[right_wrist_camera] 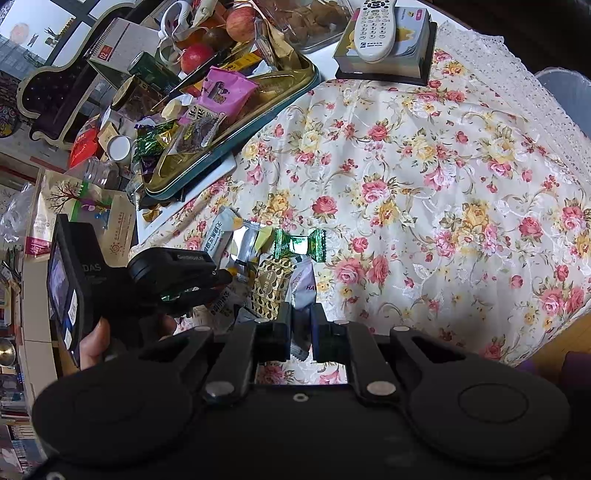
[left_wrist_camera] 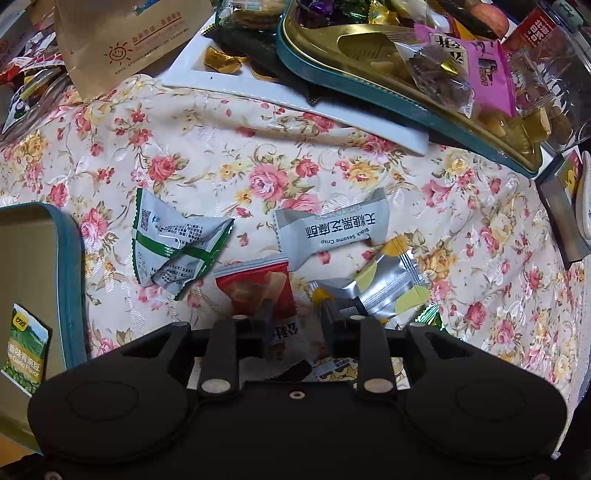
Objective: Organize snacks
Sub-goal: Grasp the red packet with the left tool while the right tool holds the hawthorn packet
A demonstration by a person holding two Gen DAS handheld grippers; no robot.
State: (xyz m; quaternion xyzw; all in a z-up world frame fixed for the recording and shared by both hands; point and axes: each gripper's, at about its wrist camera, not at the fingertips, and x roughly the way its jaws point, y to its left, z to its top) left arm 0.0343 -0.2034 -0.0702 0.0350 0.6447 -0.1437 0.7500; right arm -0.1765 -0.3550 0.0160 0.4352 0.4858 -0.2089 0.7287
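Loose snack packets lie on the floral tablecloth (left_wrist_camera: pixel 221 147). My left gripper (left_wrist_camera: pixel 295 314) is open, its fingers straddling a red packet (left_wrist_camera: pixel 258 284). Around it lie a green-and-white packet (left_wrist_camera: pixel 173 240), a grey Black Sesame Crisp packet (left_wrist_camera: pixel 332 229) and a silver-and-yellow packet (left_wrist_camera: pixel 384 288). A teal-rimmed tin (left_wrist_camera: pixel 70 266) at the left holds a green Garlic Flavor packet (left_wrist_camera: pixel 26 343). My right gripper (right_wrist_camera: pixel 301 325) is nearly closed on a white packet (right_wrist_camera: pixel 304 284). Beside it are a gold heart packet (right_wrist_camera: pixel 271 286) and a green candy (right_wrist_camera: pixel 299 245). The left gripper (right_wrist_camera: pixel 229 277) shows in the right wrist view too.
A gold tray with a teal rim (left_wrist_camera: pixel 406 99) full of snacks sits on a white plate (left_wrist_camera: pixel 295 96) at the back. A brown paper bag (left_wrist_camera: pixel 125 40) stands at back left. A remote control (right_wrist_camera: pixel 375 29) lies on a box at the far right edge.
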